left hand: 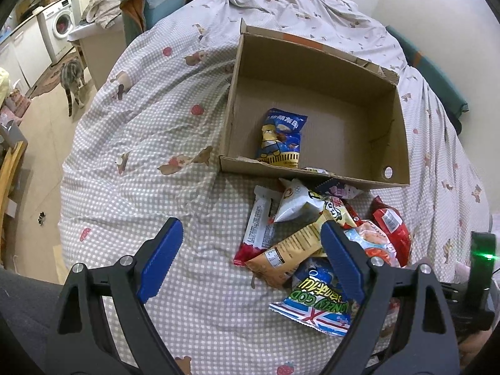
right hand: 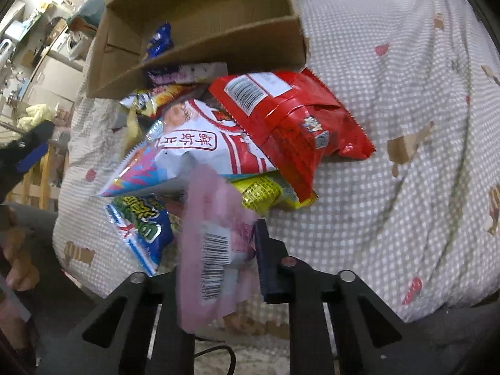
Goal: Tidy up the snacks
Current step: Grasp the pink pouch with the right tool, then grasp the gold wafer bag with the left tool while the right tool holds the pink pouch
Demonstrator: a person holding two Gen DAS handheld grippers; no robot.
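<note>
On the bed [left hand: 150, 162], under a checked cover printed with bears and strawberries, lay everything listed, largest first. One cardboard box [left hand: 315, 72], open-topped, stood past the heap on its far side; it held one blue snack packet [left hand: 282, 139], lying flat near the front wall. One heap of loose snack packets [right hand: 218, 131] lay against the box's near wall, at least nine counted between the two views, overlapping, so the true number could not be told. Entries in the heap: one red packet [right hand: 290, 118], barcode up, on its right edge; one white and red packet [right hand: 200, 147] beside it; one blue and green packet [left hand: 315, 306] nearest the person; one tan packet [left hand: 290, 250] lying slantwise; one long red and white bar [left hand: 257, 228]. One pink packet [right hand: 215, 237], smallest and blurred, stood between the jaws of the right gripper [right hand: 218, 250], which were closed narrow on its lower part; its long axis ran forward along the fingers, toward the heap and the box beyond. That relation governs the carry, judged as forward and over the near wall. The left gripper [left hand: 250, 250] hung above the heap's left edge, jaws wide, holding nothing, one finger above the tan packet. One cat [left hand: 72, 78] stood on the floor, well apart.
</note>
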